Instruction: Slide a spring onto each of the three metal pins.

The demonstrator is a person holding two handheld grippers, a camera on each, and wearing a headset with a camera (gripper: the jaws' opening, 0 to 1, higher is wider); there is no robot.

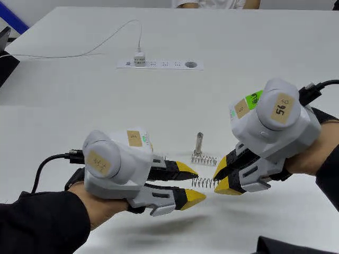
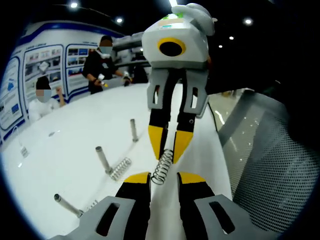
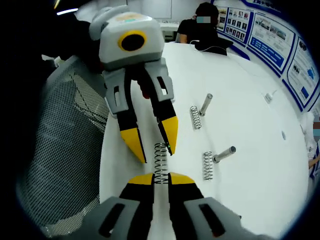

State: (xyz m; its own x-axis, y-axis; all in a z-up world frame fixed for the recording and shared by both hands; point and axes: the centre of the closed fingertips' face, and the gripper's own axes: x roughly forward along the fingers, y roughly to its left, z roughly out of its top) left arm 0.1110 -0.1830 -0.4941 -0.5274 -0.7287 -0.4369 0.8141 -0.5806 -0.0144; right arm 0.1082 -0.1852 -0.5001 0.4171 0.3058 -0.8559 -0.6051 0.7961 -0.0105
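Observation:
A short steel spring [image 1: 204, 183] hangs level above the white table [image 1: 79, 106] between my two grippers. My right gripper [image 3: 161, 178] is shut on one end of it. The spring's [image 3: 160, 159] other end lies inside the open jaws of my left gripper [image 2: 164, 176], with gaps on both sides. In the head view the left gripper [image 1: 198, 185] faces the right gripper [image 1: 218, 180] tip to tip. Behind them stands a metal pin [image 1: 198, 143] with a second spring [image 1: 204, 159] lying at its base. The left gripper view has three pins [image 2: 133, 129] [image 2: 102, 159] [image 2: 65, 204].
A white power strip [image 1: 159, 64] with a plugged cable lies at the table's far middle. A grey mesh chair [image 3: 70, 125] stands off the near edge. People [image 2: 102, 65] are at the far side. Another loose spring [image 3: 207, 165] lies by a pin [image 3: 225, 153].

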